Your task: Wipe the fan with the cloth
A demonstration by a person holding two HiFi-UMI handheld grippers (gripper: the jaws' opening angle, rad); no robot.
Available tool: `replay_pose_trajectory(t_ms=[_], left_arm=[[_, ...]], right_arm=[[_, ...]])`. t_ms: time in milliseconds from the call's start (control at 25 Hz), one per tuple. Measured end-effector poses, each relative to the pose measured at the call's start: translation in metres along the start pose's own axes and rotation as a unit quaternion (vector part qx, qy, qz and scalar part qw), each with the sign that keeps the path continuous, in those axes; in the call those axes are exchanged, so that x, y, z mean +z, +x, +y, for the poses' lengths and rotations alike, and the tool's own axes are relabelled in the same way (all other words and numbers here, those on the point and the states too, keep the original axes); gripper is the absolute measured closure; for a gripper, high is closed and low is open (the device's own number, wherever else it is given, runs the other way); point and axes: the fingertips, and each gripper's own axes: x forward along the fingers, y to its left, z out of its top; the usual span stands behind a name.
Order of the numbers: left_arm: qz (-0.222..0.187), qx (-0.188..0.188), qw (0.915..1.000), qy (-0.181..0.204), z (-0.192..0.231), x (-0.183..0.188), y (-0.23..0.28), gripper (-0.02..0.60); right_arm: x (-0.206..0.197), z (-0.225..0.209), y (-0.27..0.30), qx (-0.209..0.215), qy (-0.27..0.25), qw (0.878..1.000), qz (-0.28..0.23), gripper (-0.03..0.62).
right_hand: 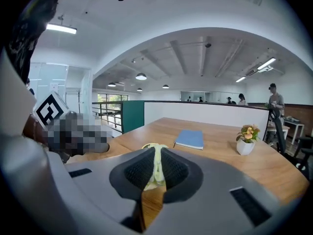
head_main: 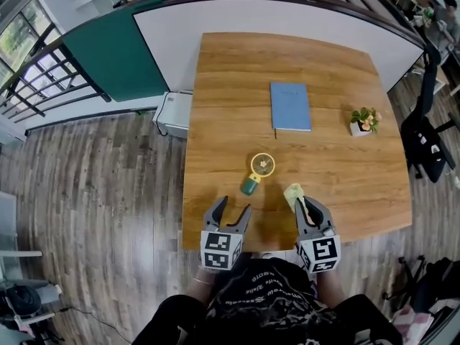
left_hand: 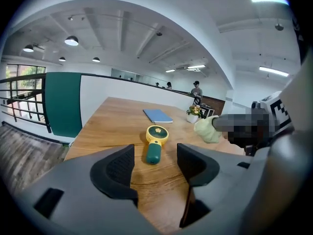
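At the near edge of a wooden table, a person is holding two grippers side by side. The left gripper is standing wide open with nothing between its jaws, while the right gripper is pinching a pale yellow-green cloth tight between its pads, the loose end bunching out past the tips. Just beyond them, near the middle of the table's front half and a little closer to the left gripper, a small handheld fan is lying flat with its grille facing up. Its long axis is running from the green handle, which is pointing back toward the person and slightly left, to the round yellow head, which is pointing away and slightly right. The fan looks light and made of hard plastic, so it is likely to skid on the smooth wood under a wipe. The green handle seems the sensible place for the empty left jaws to steady it, sparing the thin grille. The cloth is hanging soft and limp. Farther back, a blue notebook and a small potted plant are sitting well clear.
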Motion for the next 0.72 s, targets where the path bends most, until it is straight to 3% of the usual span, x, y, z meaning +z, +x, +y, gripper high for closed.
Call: replay_pose_trajectory(t_ms=[240,440,720], left_arm=[[0.035,-0.022,0.9987,0.032,0.010,-0.002,0.027,0.304],[0.058,-0.041,0.9964,0.045,0.004,-0.011,0.049,0.302],[0.087,-0.024,0.9947,0.048,0.003,-0.020,0.071,0.295]], right_arm=[[0.006,-0.003,0.014,-0.051,-0.008,0.999,0.006,0.553],[0.006,0.000,0.021,-0.053,-0.004,0.999,0.007,0.553],[0.023,-0.003,0.036,-0.026,-0.023,0.999,0.003,0.551]])
